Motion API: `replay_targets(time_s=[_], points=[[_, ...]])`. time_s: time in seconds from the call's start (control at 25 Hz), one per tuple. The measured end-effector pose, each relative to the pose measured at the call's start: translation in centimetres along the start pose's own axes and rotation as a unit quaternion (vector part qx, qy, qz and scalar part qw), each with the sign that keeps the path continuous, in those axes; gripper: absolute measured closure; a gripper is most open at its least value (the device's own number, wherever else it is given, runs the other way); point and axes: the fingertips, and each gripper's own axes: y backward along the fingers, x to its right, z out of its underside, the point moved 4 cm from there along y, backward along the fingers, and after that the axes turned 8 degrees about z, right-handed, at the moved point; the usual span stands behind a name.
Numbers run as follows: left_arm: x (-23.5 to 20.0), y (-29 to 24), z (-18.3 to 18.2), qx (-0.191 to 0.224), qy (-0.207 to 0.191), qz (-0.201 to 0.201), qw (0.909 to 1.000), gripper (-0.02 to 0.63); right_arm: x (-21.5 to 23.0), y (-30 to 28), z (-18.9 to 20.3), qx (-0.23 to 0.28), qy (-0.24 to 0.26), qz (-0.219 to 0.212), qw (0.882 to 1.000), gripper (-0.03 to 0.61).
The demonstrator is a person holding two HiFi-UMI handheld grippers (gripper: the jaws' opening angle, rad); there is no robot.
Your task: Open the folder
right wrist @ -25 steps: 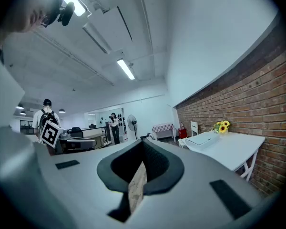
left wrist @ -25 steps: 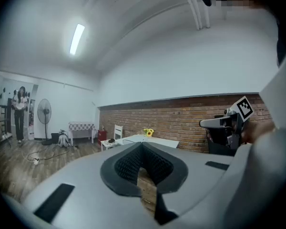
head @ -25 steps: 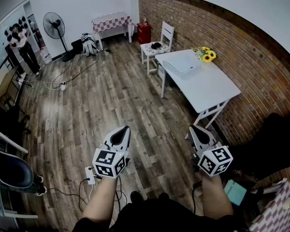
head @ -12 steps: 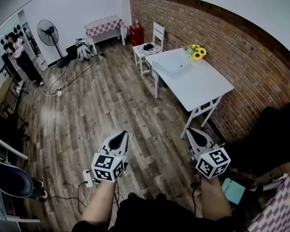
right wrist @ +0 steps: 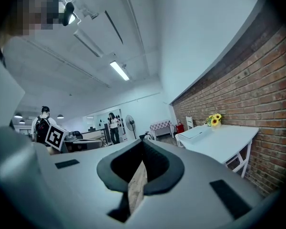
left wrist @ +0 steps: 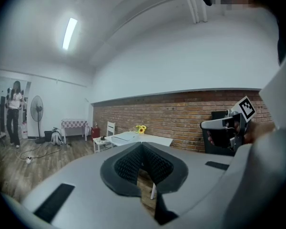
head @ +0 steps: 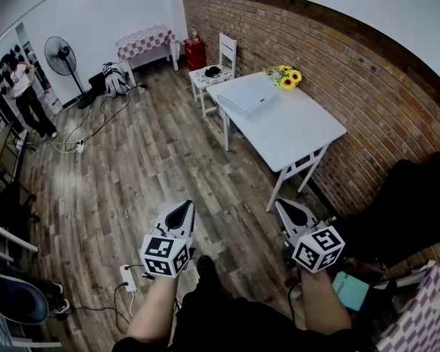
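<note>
The wooden floor (head: pixel 169 167) fills most of the room. A long brick wall (head: pixel 367 86) runs down the right side. A white table stands against that wall, and its tabletop (head: pixel 297 134) is mostly bare.

At the far end of the table there is a white chair (head: pixel 214 66) with something small and dark on the seat. Farther back there is a small table with a checked cloth (head: pixel 143 41). A standing fan (head: pixel 59 56) is to the left of it. A person (head: pixel 22 94) stands at the far left side of the room.

The left gripper (head: pixel 182 207) and the right gripper (head: pixel 282 205) are held out over the floor, side by side and well apart. Both are well short of the table. The left gripper's fingers are pressed together with nothing between them. The right gripper's fingers also meet at their tips and pinch nothing.

The folder (head: pixel 243 98) is pale and lies flat at the far end of the tabletop, near the corner next to the chair. It is well apart from both grippers.

A bunch of sunflowers (head: pixel 284 75) stands at the far corner of the tabletop by the brick wall, just beside the folder.

A white power strip (head: pixel 127 276) lies on the floor near the left gripper.
</note>
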Motion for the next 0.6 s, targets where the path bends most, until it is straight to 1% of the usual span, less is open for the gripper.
replay_targets(time_s=[0.16, 0.28, 0.44, 0.6], points=[[-2.3, -2.8, -0.1, 0.003, 0.006, 0.004, 1.0, 0.595, 1.0, -3.1, 0.1, -0.016, 0.001, 0.002, 1.0, 0.564], [-5.1, -4.9, 0.1, 0.006, 0.007, 0.008, 0.9999, 0.595, 1.5, -6.5, 0.3, -0.026, 0.004, 0.01, 1.0, 0.564], [-10.6, -8.0, 0.1, 0.007, 0.014, 0.013, 0.9998, 0.595, 1.8, -12.4, 0.0, -0.039, 0.009, 0.022, 0.999, 0.564], [-16.8, -10.9, -1.2, 0.002, 0.012, 0.022, 0.9997, 0.595, 1.3, -19.3, -0.8, -0.052, 0.006, 0.03, 0.998, 0.564]])
